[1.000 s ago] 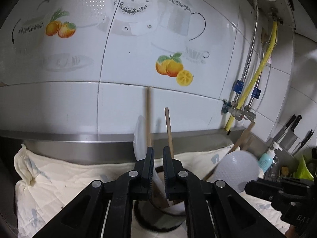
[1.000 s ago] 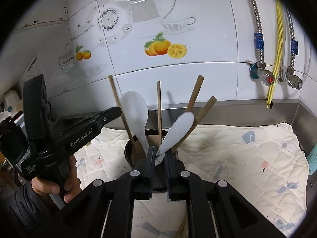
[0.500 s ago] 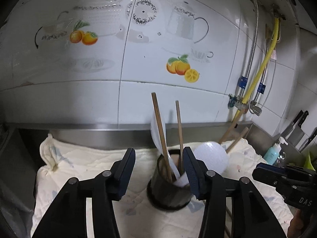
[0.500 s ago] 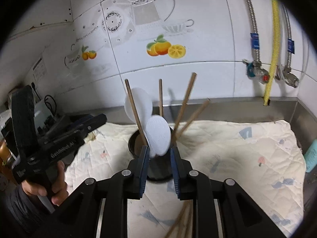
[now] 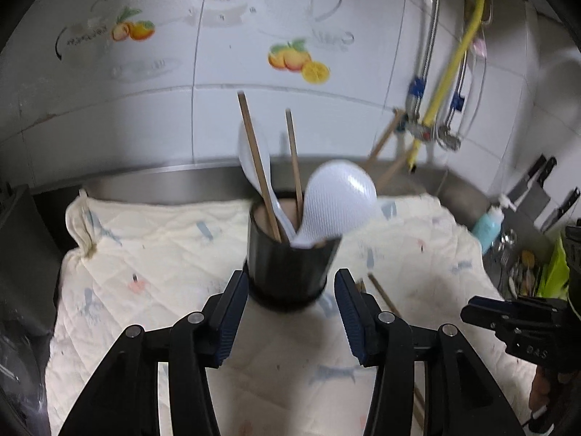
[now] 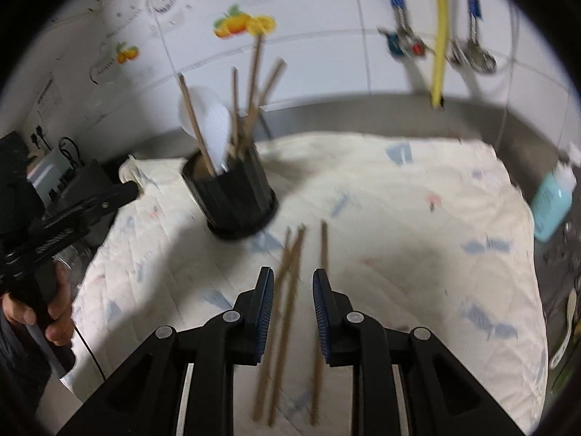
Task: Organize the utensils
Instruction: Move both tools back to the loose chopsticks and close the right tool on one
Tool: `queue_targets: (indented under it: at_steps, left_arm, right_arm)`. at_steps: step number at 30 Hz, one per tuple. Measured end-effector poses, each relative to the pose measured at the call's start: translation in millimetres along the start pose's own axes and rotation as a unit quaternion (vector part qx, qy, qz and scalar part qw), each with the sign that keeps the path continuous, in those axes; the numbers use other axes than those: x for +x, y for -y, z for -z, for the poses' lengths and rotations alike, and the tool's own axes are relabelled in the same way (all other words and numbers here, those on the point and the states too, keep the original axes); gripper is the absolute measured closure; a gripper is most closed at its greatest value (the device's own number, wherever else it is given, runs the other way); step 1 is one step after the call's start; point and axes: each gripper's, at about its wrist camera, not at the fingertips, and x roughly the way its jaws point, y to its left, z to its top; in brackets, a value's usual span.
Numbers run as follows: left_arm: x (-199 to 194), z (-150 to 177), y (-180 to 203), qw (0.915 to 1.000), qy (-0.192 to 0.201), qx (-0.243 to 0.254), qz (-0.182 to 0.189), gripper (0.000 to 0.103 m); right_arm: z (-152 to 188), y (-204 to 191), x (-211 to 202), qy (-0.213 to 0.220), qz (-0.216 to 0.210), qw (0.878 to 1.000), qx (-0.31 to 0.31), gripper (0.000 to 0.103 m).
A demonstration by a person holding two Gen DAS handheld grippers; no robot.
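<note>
Right hand-held gripper (image 6: 289, 292) open, empty, over loose chopsticks (image 6: 287, 312) near the black cup (image 6: 232, 196). Best to drop low, then pinch one stick only.

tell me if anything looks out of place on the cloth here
Yes: three loose chopsticks lie flat on the quilted cloth in front of the black holder, while the other chopsticks and white rice paddles stand in it. Nothing looks spilled or broken.
</note>
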Motion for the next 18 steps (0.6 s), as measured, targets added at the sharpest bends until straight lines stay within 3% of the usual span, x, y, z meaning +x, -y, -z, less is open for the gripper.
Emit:
queue_targets:
  at_steps: [7, 18]
  left_arm:
    - [7.5, 22.7, 3.7, 0.9995, -0.031, -0.006, 0.004, 0.050]
    - [24.1, 35.2, -7.9, 0.9979, -0.062, -0.018, 0.000, 0.050]
  right_arm:
    - [13.3, 13.8, 17.8, -0.031, -0.003, 0.999, 0.023, 0.078]
    - [-0.4, 17.2, 71.6, -0.071, -0.007, 0.997, 0.008, 0.078]
